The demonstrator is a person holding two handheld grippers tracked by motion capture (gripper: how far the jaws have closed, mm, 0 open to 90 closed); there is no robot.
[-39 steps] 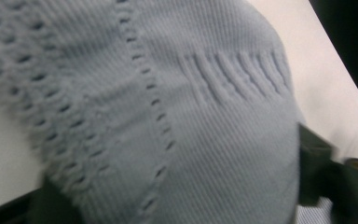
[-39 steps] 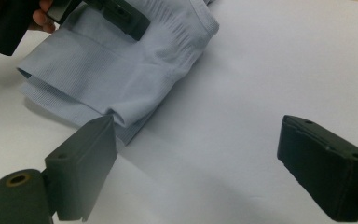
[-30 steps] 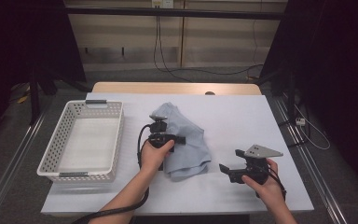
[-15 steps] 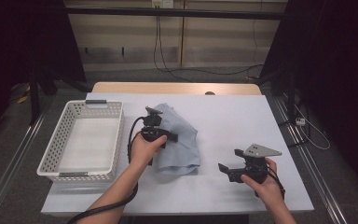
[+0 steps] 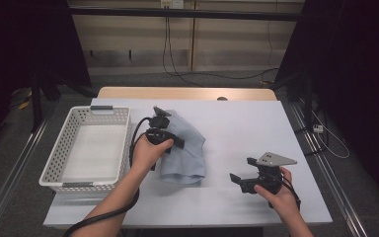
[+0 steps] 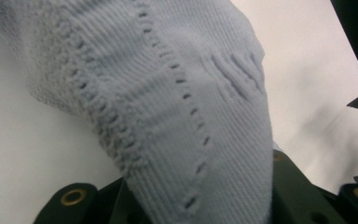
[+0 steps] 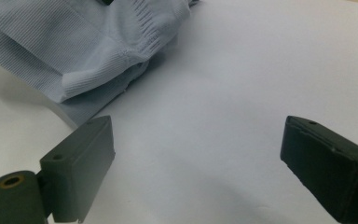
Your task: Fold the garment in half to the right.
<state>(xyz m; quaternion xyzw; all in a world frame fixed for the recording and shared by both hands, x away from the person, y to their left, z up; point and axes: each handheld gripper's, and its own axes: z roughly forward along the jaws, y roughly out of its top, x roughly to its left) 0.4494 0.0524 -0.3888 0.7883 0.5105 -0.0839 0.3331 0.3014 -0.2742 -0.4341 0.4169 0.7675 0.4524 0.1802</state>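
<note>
We grip the knit cloth (image 5: 185,148) with our left tool (image 5: 164,129) closed on its edge — lifting that side off the desk (image 5: 237,207) to fold it — while our right tool (image 5: 240,181) waits wide open, empty, nearby.

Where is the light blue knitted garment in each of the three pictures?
High view: the garment lies mid-table, right of the white basket, its left side held by the left tongs.
Left gripper view: close up, hanging across the middle.
Right gripper view: upper left.
Shared landmark: the white table.
</note>
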